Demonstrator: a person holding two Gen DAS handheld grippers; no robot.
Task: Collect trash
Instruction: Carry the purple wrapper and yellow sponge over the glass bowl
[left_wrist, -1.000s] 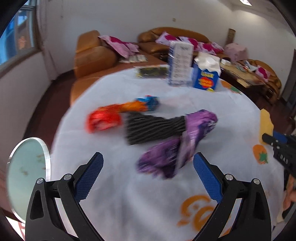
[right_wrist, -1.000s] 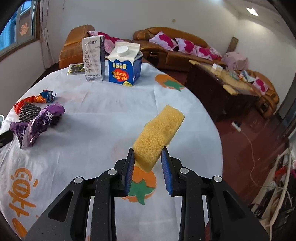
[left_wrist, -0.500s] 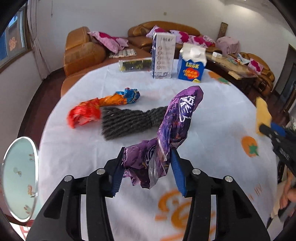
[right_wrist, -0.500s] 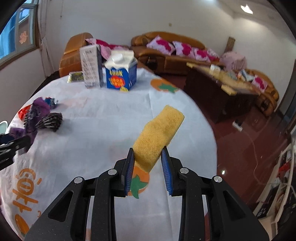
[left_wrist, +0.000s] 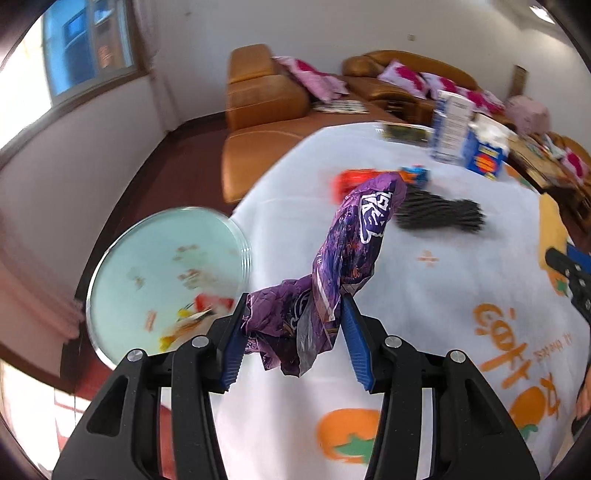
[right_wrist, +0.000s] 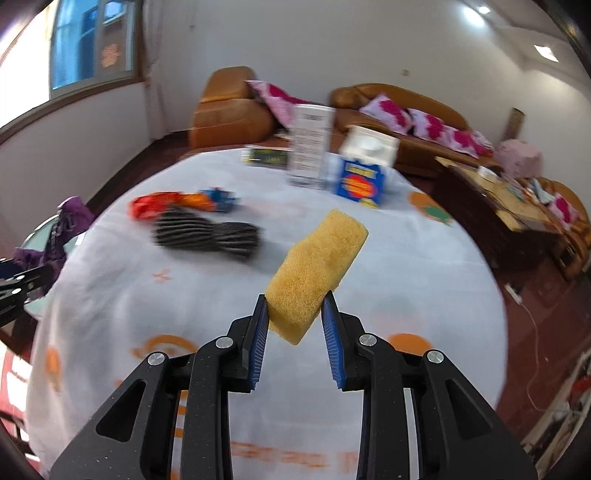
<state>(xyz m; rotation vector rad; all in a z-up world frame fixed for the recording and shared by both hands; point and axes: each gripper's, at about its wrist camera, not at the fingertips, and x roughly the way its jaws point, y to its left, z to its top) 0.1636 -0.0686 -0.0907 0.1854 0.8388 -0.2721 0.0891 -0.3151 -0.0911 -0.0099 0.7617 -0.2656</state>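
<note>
**Both tongs loaded, swung toward the bin**

Since the earlier frames both views have swung left: the pale green bin, then a sliver at the edge of the left wrist view, now fills its 9 o'clock side, and the striped cloth has slid toward 2 o'clock.

Left wrist view: the left tongs (left_wrist: 291, 332) are clenched, partly closed, on a crumpled purple wrapper (left_wrist: 351, 240) with white lettering. Its bunched lower end sits between the blue pads; the rest stands up toward 12 o'clock, clear of the desk (left_wrist: 424, 314). At 9 o'clock of the tongs lies the round bin (left_wrist: 159, 273), with blurred scraps inside, beside the desk's edge. A red-orange wrapper (left_wrist: 354, 179) and a black-and-white striped cloth (left_wrist: 439, 214) lie on the white cloth at 1 o'clock. The sponge and the other tongs peek in at 3 o'clock.

Right wrist view: the right tongs (right_wrist: 295, 325) are narrowly closed, grasping a yellow sponge (right_wrist: 317, 273) by its near end; it juts toward 1 o'clock above the desk. Only this view shows a tall carton (right_wrist: 310, 144) and blue milk carton (right_wrist: 362, 177) sharply enough, at 12 o'clock, and the low wooden table (right_wrist: 495, 199) at 2 o'clock. The bin is almost hidden behind the purple wrapper at 9 o'clock.
</note>
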